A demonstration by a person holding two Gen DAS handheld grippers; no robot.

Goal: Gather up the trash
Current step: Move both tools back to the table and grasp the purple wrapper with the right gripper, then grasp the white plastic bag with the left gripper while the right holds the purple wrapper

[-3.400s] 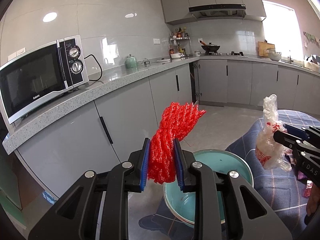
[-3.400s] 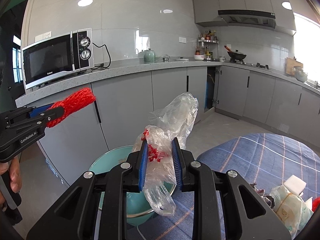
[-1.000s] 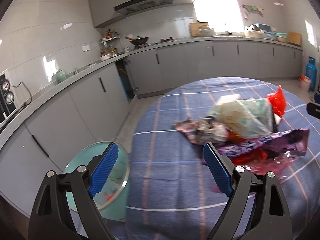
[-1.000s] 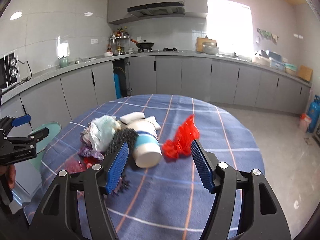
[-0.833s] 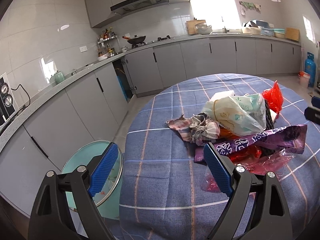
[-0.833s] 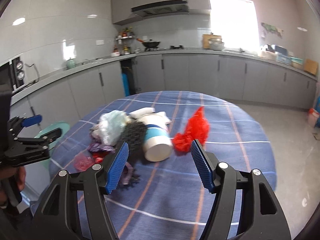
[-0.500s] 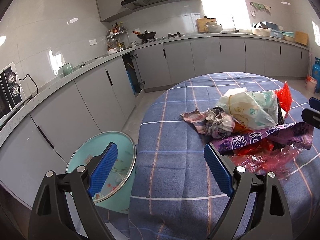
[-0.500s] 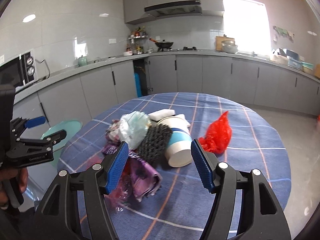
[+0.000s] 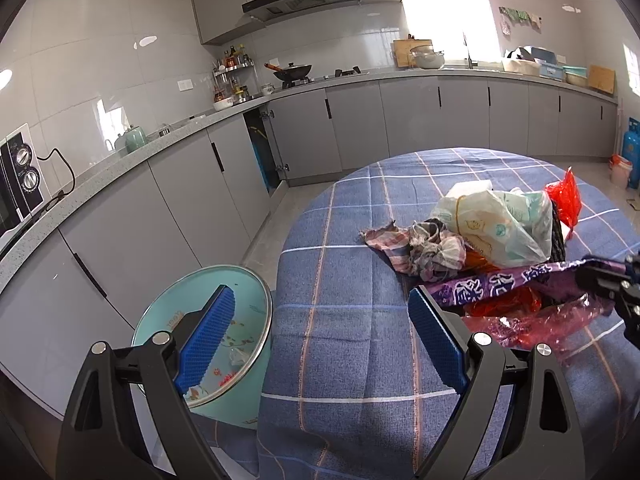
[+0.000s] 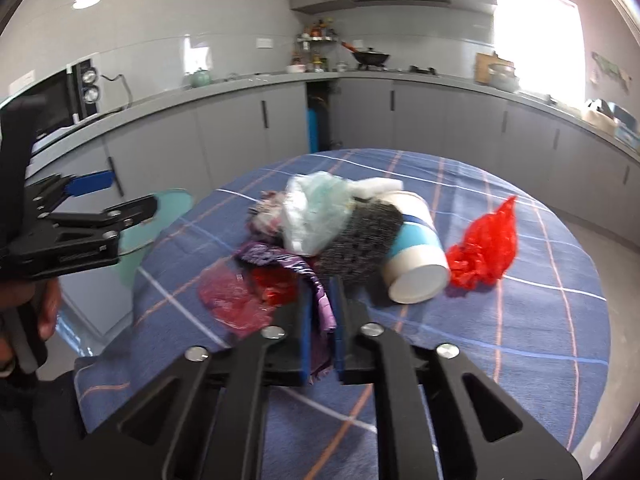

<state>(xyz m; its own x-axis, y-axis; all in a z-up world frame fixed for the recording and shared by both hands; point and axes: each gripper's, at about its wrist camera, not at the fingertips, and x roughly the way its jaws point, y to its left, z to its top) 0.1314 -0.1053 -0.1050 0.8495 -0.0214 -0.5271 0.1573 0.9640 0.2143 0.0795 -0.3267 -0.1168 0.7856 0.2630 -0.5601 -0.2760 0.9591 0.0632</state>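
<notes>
A pile of trash lies on the round table with the blue checked cloth (image 9: 348, 320). It holds a purple wrapper (image 9: 492, 286), a whitish plastic bag (image 9: 492, 224), a checked rag (image 9: 424, 246), red plastic (image 9: 504, 306) and a red bag (image 9: 566, 198). My right gripper (image 10: 322, 304) is shut on the purple wrapper (image 10: 322, 300) at the pile's near side. A paper cup (image 10: 416, 254) lies on its side beside a red bag (image 10: 486, 248). My left gripper (image 9: 320, 320) is open and empty, between the teal trash bin (image 9: 160, 316) and the pile.
Grey kitchen cabinets (image 9: 400, 120) and a countertop run along the walls. A microwave (image 10: 60, 100) stands on the counter at the left. A blue gas cylinder (image 9: 634, 152) stands at the far right. The teal bin sits on the floor by the table's left edge.
Both grippers let go of the red net and the plastic bag and turned to the table. In the last half second my right gripper went down and shut on the purple wrapper.
</notes>
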